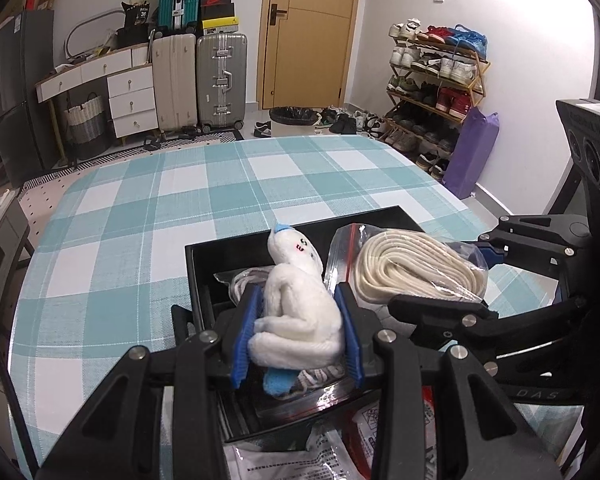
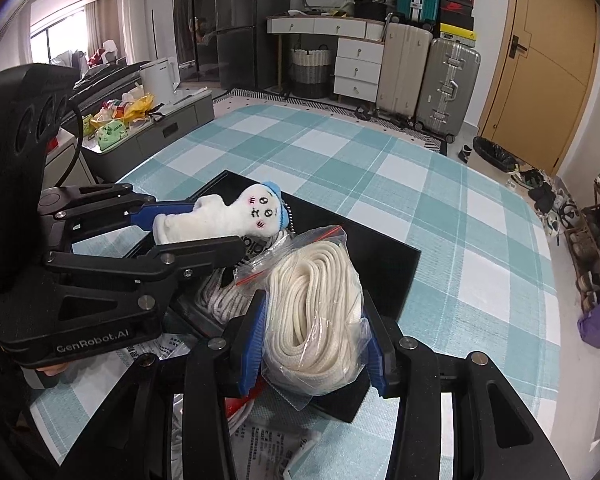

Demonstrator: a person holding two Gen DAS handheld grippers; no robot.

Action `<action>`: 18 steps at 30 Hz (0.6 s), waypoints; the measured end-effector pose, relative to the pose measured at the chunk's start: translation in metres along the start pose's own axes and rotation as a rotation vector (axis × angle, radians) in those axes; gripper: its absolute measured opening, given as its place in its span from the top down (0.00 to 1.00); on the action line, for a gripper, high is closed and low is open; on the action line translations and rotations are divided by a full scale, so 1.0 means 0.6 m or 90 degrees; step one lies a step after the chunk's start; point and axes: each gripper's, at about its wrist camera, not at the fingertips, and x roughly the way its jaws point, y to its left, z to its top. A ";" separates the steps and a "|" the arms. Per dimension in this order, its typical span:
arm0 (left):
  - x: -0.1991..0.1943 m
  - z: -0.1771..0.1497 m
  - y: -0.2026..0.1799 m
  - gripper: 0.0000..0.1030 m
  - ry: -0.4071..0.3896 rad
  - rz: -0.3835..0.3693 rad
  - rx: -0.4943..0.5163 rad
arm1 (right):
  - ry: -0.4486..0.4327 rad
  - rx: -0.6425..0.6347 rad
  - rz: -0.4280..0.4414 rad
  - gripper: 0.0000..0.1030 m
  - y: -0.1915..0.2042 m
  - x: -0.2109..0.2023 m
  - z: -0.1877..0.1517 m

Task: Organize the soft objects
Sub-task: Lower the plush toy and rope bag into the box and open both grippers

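Note:
My left gripper point(image 1: 298, 328) is shut on a white plush toy point(image 1: 296, 304) with a blue cap, held over a black tray point(image 1: 204, 272). The toy point(image 2: 228, 216) and left gripper point(image 2: 196, 226) also show in the right wrist view. My right gripper point(image 2: 314, 340) is shut on a clear zip bag of cream rope point(image 2: 320, 304), above the tray's near edge point(image 2: 392, 276); this bag point(image 1: 416, 268) shows to the right of the toy. Another bagged rope point(image 1: 244, 280) lies in the tray under the toy.
The tray sits on a teal and white checked tablecloth point(image 1: 148, 216). Printed plastic packets point(image 2: 276, 444) lie at the table's near edge. Suitcases point(image 1: 220, 80), a drawer unit point(image 1: 132, 100) and a shoe rack point(image 1: 436, 80) stand beyond the table.

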 end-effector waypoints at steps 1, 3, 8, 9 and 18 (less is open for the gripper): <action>0.002 -0.001 0.000 0.65 0.001 0.001 0.000 | 0.000 -0.002 0.000 0.58 0.001 0.002 0.001; 0.005 -0.002 0.001 0.65 0.003 0.004 0.000 | 0.003 -0.007 -0.003 0.58 0.001 0.008 0.002; 0.014 -0.005 0.005 0.64 0.012 0.002 -0.005 | -0.001 -0.032 -0.020 0.58 0.005 0.020 0.001; 0.014 -0.006 0.004 0.64 0.009 0.002 -0.003 | 0.000 -0.035 -0.024 0.58 0.005 0.024 0.000; 0.023 -0.002 -0.003 0.61 0.020 0.006 0.014 | -0.007 -0.042 -0.018 0.58 -0.003 0.033 0.001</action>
